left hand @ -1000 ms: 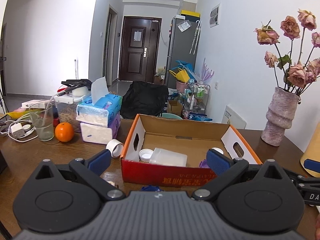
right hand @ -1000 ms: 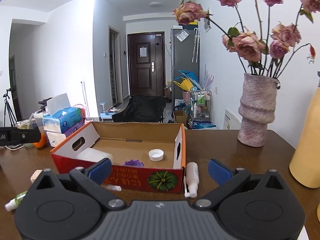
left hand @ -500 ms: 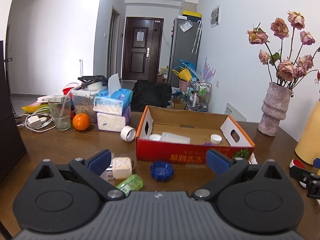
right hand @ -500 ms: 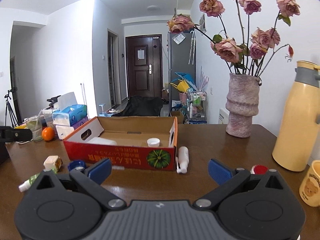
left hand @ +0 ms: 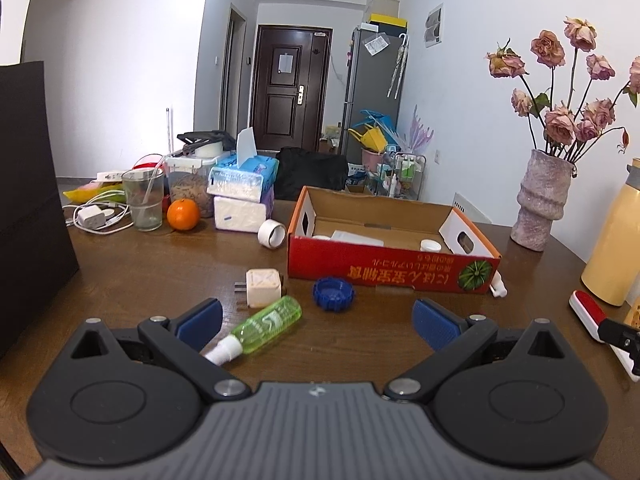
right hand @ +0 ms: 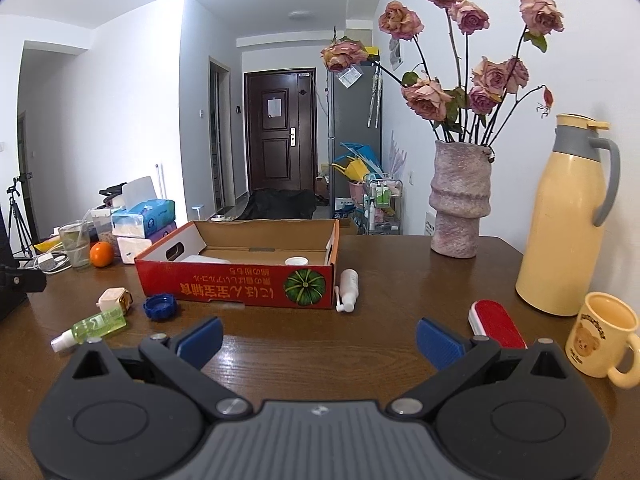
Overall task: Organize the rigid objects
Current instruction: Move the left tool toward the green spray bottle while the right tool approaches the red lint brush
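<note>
A red cardboard box (left hand: 392,266) (right hand: 236,286) stands open on the brown table, with a white cap (left hand: 430,245) and a clear container (left hand: 356,237) inside. In front of it lie a green spray bottle (left hand: 264,326) (right hand: 94,326), a beige plug cube (left hand: 262,288) (right hand: 114,298), a blue lid (left hand: 333,293) (right hand: 160,307) and a white bottle (right hand: 348,290). A red lint brush (right hand: 498,322) lies at the right. My left gripper (left hand: 318,326) is open and empty, just behind the spray bottle. My right gripper (right hand: 318,338) is open and empty, left of the brush.
A vase of roses (right hand: 460,200), a yellow thermos (right hand: 568,224) and a bear mug (right hand: 602,336) stand at the right. Tissue packs (left hand: 242,192), an orange (left hand: 183,214), a glass (left hand: 143,200), a tape roll (left hand: 272,234) and chargers sit far left. A black box (left hand: 28,208) stands at the left.
Both grippers have pulled back from the box and away from it, so the loose items in front of the box now show. Both stay open and empty.
</note>
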